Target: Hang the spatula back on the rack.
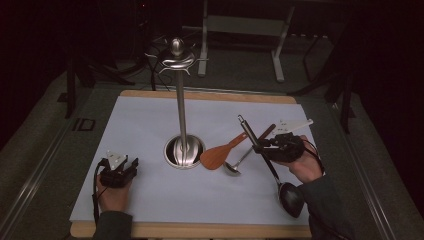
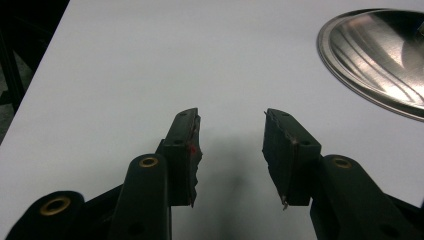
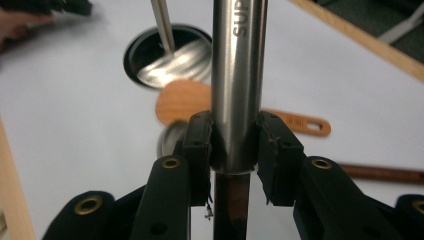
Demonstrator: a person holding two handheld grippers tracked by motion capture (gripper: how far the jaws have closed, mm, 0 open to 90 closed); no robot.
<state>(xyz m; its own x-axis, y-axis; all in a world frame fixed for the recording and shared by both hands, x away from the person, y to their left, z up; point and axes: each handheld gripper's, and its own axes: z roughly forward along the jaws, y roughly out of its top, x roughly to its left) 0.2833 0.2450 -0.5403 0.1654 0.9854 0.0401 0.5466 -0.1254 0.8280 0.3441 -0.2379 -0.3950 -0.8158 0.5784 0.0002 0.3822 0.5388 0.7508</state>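
Note:
A long spoon with a steel handle (image 1: pixel 248 132) and a black bowl (image 1: pixel 291 198) is held off the white board, tilted with its bowl toward the near edge. My right gripper (image 1: pixel 262 145) is shut on that handle (image 3: pixel 237 75); in the right gripper view both pads (image 3: pixel 199 145) press the steel tube from either side. My left gripper (image 1: pixel 128 168) rests low on the board at the left, open, with nothing between its fingers (image 2: pixel 186 150). A steel utensil stand (image 1: pixel 181 105) rises from its round base (image 1: pixel 175 152) to hooks (image 1: pixel 176 59) at the top.
A wooden spatula (image 1: pixel 219 155) and a small steel ladle (image 1: pixel 233 168) lie right of the stand base (image 3: pixel 167 57). A dark wooden handle (image 3: pixel 380 173) lies beyond them. The stand base (image 2: pixel 370 55) is right of the left gripper. The board's wooden edge (image 1: pixel 190 230) runs along the front.

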